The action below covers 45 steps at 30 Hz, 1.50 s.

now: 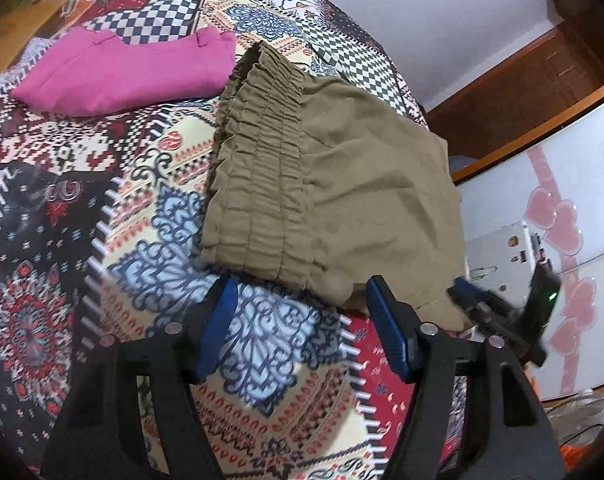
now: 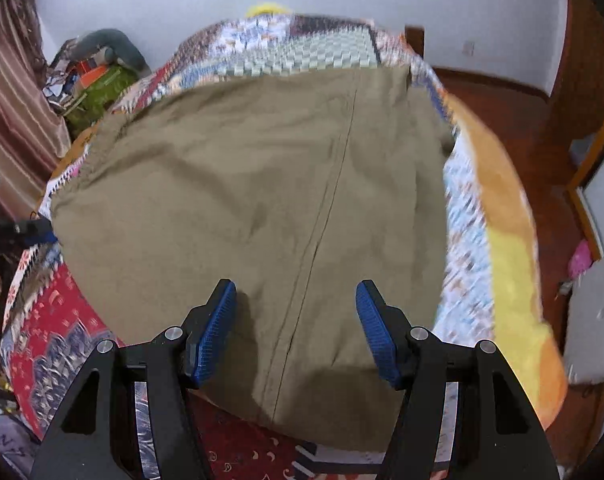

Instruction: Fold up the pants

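Khaki pants [image 2: 237, 200] lie folded on patterned bedspread [image 1: 141, 208]; both jaws wide, seemingly empty.

The bedspread [image 2: 466, 216] beside the pants [image 2: 241, 200] is motion-blurred.

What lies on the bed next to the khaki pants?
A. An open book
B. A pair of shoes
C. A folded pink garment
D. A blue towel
C: in the left wrist view a folded pink garment lies on the patterned bedspread, just beyond the khaki pants.
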Available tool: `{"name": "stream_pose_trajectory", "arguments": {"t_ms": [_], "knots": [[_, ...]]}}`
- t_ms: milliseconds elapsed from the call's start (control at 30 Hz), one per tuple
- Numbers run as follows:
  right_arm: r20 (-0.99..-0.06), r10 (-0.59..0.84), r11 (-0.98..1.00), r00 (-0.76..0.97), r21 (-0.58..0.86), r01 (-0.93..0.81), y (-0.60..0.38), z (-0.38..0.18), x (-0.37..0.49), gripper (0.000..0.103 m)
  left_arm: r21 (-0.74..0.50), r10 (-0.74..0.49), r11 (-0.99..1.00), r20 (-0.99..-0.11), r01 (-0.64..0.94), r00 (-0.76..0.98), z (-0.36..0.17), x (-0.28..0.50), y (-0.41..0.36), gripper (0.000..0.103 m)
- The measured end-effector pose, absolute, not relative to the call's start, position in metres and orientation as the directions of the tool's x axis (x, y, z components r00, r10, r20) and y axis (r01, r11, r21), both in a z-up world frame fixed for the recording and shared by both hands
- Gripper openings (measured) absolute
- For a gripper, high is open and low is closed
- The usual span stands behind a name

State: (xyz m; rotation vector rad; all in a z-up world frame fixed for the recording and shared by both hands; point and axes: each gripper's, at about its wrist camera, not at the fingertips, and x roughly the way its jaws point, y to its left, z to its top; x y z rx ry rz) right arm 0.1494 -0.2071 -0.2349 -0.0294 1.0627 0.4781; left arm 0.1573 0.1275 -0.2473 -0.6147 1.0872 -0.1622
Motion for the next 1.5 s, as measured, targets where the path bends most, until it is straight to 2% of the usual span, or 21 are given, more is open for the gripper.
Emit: {"name": "stream_pose_trajectory", "arguments": {"t_ms": [300, 500, 900, 967, 1100, 1167, 1267, 1333, 1500], "knots": [[-0.844, 0.374, 0.888, 0.385, 0.206, -0.411, -0.207, -0.238, 0.149, 0.058, -0.563, -0.426, 0.806, -0.768, -0.185, 0.479, -0.257, 0.182, 0.129, 0.065], [-0.842, 0.384, 0.882, 0.378, 0.215, -0.419, -0.206, -0.239, 0.153, 0.059, -0.632, -0.467, 0.734, -0.737, -0.250, 0.489, -0.265, 0.191, 0.138, 0.065], [-0.840, 0.392, 0.876, 0.375, 0.217, -0.430, -0.209, -0.240, 0.152, 0.058, -0.710, -0.547, 0.653, -0.684, -0.266, 0.483, -0.274, 0.199, 0.136, 0.065], [-0.839, 0.393, 0.876, 0.375, 0.218, -0.430, -0.209, -0.240, 0.152, 0.058, -0.707, -0.541, 0.652, -0.687, -0.275, 0.485, -0.275, 0.208, 0.136, 0.065], [-0.838, 0.398, 0.875, 0.375, 0.224, -0.429, -0.212, -0.240, 0.150, 0.058, -0.629, -0.466, 0.733, -0.742, -0.259, 0.481, -0.272, 0.223, 0.125, 0.065], [-0.837, 0.400, 0.874, 0.373, 0.226, -0.430, -0.213, -0.240, 0.150, 0.058, -0.585, -0.421, 0.771, -0.766, -0.254, 0.486, -0.269, 0.227, 0.120, 0.062], [-0.837, 0.399, 0.874, 0.373, 0.225, -0.431, -0.213, -0.240, 0.150, 0.058, -0.508, -0.346, 0.826, -0.799, -0.243, 0.492, -0.267, 0.230, 0.114, 0.050], [-0.837, 0.399, 0.874, 0.373, 0.225, -0.431, -0.213, -0.240, 0.149, 0.058, -0.478, -0.318, 0.849, -0.803, -0.227, 0.504, -0.265, 0.230, 0.111, 0.043], [-0.837, 0.399, 0.875, 0.373, 0.226, -0.429, -0.213, -0.240, 0.149, 0.058, -0.403, -0.252, 0.898, -0.798, -0.175, 0.547, -0.252, 0.227, 0.102, 0.033]]}}
